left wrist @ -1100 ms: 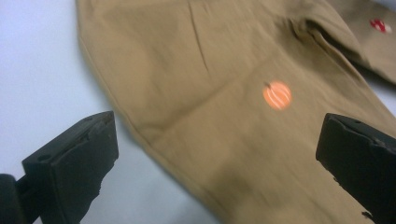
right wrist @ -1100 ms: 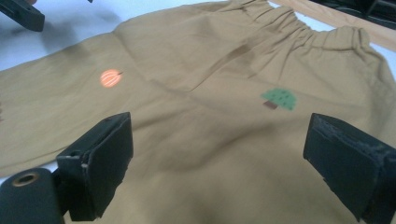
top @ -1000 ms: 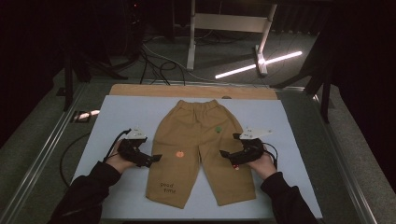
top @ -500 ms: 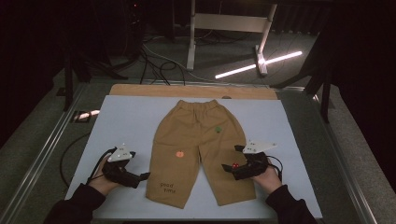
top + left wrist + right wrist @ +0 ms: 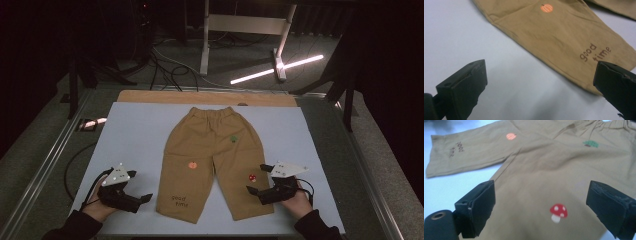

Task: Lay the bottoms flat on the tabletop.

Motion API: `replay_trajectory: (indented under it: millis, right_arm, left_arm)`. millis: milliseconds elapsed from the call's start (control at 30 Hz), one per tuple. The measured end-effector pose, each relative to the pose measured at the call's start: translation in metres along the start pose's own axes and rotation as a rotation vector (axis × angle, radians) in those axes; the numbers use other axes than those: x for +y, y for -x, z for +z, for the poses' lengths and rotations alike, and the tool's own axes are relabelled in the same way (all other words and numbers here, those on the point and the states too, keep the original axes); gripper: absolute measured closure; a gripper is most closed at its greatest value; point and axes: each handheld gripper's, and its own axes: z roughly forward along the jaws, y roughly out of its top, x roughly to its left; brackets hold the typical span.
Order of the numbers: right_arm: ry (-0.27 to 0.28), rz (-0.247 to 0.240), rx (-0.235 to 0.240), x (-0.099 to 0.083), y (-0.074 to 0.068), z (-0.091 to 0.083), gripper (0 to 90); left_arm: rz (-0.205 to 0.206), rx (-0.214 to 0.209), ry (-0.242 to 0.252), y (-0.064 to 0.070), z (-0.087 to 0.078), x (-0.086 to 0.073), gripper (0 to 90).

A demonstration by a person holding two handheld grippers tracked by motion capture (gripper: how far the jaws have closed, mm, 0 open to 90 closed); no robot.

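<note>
- Two hands, cut off at the bottom edge, flank tan trousers [image 5: 212, 160] lying flat mid-table [image 5: 130, 135].
- Left gripper [image 5: 141, 201]: jaws spread, beside one hem.
- Right gripper [image 5: 256, 180]: jaws spread over the other leg.

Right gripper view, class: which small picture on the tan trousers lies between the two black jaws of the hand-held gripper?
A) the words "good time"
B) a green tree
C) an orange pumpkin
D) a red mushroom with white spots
D: the red mushroom sits on the trousers between the wide-open jaws; pumpkin, tree and lettering lie farther off.
</note>
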Motion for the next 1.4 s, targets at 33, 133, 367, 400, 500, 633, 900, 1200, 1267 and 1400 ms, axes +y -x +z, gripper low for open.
replay_trajectory:
  millis: [33,133,367,400,500,633,900,1200,1267,1400]
  right_arm:
    - [-0.002,-0.003,-0.01,-0.002,-0.001,-0.002,9.0]
    - [-0.012,0.012,0.006,-0.008,-0.003,-0.008,9.0]
    - [-0.015,0.018,-0.005,-0.019,-0.008,-0.019,9.0]
    - [-0.006,0.022,-0.007,-0.02,-0.009,-0.021,9.0]
    - [0.001,0.05,-0.03,-0.025,-0.009,-0.029,9.0]
    - [0.01,0.067,-0.048,-0.03,-0.007,-0.037,9.0]
    - [-0.001,0.079,-0.092,-0.034,0.002,-0.028,9.1]
    - [0.013,0.075,-0.091,-0.032,0.0,-0.03,9.1]
    - [0.012,0.074,-0.092,-0.032,-0.001,-0.03,9.1]
    - [0.01,0.06,-0.089,-0.032,-0.001,-0.029,9.1]
  left_arm:
    - [0.002,0.004,-0.002,0.001,0.0,-0.001,0.2]
    - [0.004,0.006,-0.015,0.002,-0.001,-0.005,0.2]
    - [0.018,-0.012,-0.019,0.007,-0.004,-0.011,0.1]
    - [0.017,-0.014,-0.013,0.007,-0.004,-0.011,0.1]
    - [0.017,-0.013,-0.004,0.008,-0.005,-0.01,0.2]
    - [0.019,-0.021,0.0,0.008,-0.004,-0.009,0.2]
    - [0.026,-0.029,0.002,0.009,-0.002,-0.007,0.2]
    - [0.034,-0.048,0.011,0.009,-0.003,-0.006,0.2]
    - [0.036,-0.05,0.018,0.01,-0.004,-0.006,0.2]
    - [0.035,-0.049,0.011,0.01,-0.003,-0.006,0.2]
